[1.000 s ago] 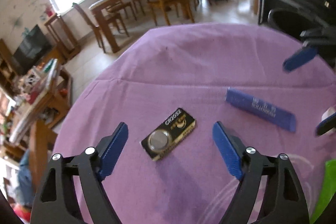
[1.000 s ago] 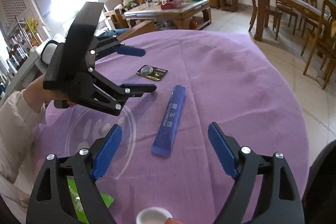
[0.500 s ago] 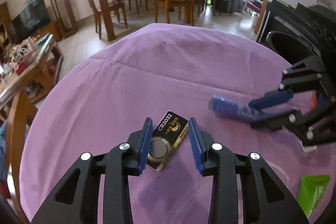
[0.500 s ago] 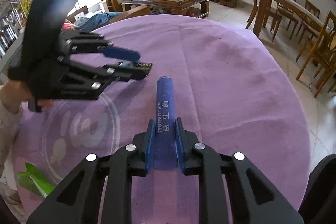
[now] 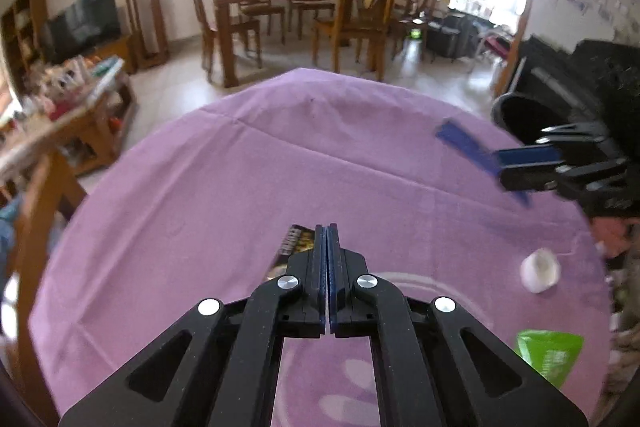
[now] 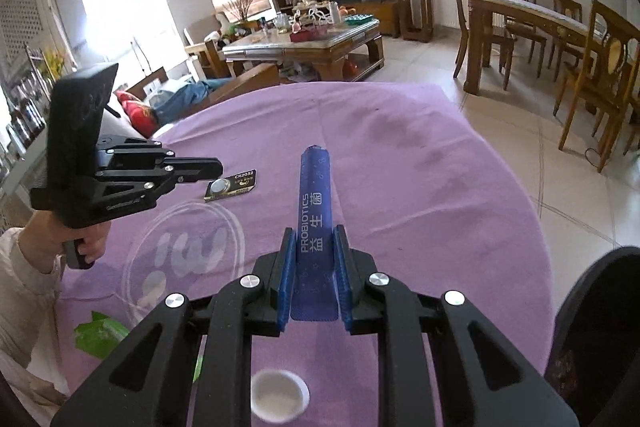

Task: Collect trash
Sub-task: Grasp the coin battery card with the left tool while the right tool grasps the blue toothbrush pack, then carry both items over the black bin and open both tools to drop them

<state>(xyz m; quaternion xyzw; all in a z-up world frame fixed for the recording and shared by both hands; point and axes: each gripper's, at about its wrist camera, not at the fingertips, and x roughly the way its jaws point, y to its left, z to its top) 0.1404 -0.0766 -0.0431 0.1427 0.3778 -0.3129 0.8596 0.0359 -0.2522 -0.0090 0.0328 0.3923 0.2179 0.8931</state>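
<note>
Fingers [image 6: 285,267] of our right gripper [image 6: 314,230], just closed, clamp the probiotics sachet [image 6: 314,179]. Left gripper [image 5: 327,233] is shut at the CR2032 battery card [image 6: 230,183], hold uncertain. Pickup stage; next we lift and carry to a bin.

One blue probiotics sachet [image 6: 316,203], one battery card [image 6: 231,183], one white cap [image 6: 279,395], one green wrapper [image 5: 549,354], two claws.

On the table [image 6: 400,187] the battery card [image 6: 231,184] lies left of the probiotics stick [image 6: 315,203], just ahead of the left tongs [image 6: 218,167]; the stick juts forward from between the right tongs [image 6: 314,251]; a cap [image 6: 280,401] sits nearest, below them; a wrapper [image 6: 100,337] lies at the near left edge; a dining table [image 6: 532,15] stands on the floor, far right.
</note>
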